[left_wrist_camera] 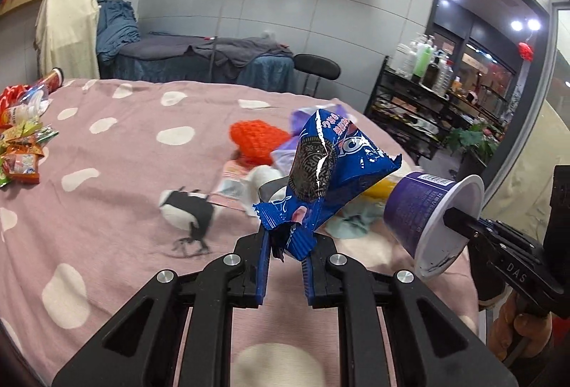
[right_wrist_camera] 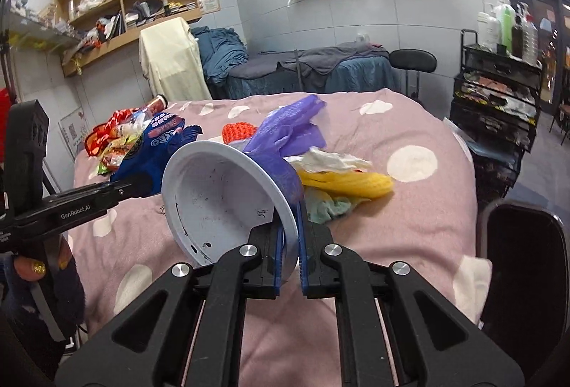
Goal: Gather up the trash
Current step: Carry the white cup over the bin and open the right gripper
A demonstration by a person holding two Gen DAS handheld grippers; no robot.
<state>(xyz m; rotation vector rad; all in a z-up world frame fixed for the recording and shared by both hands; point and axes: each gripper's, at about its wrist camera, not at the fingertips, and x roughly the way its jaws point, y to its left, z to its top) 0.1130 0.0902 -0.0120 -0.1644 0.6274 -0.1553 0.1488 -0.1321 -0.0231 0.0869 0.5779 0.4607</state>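
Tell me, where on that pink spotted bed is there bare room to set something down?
The blanket is bare between the snack packets at left and the black-and-white sock. It is crowded around the orange knit, purple bag and yellow cloth.

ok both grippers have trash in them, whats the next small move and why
Probably tuck the blue cookie wrapper into the purple cup. The left gripper pinches the wrapper's bottom; the right gripper clamps the cup's rim, its empty mouth open toward the wrapper close beside it. No bin shows.
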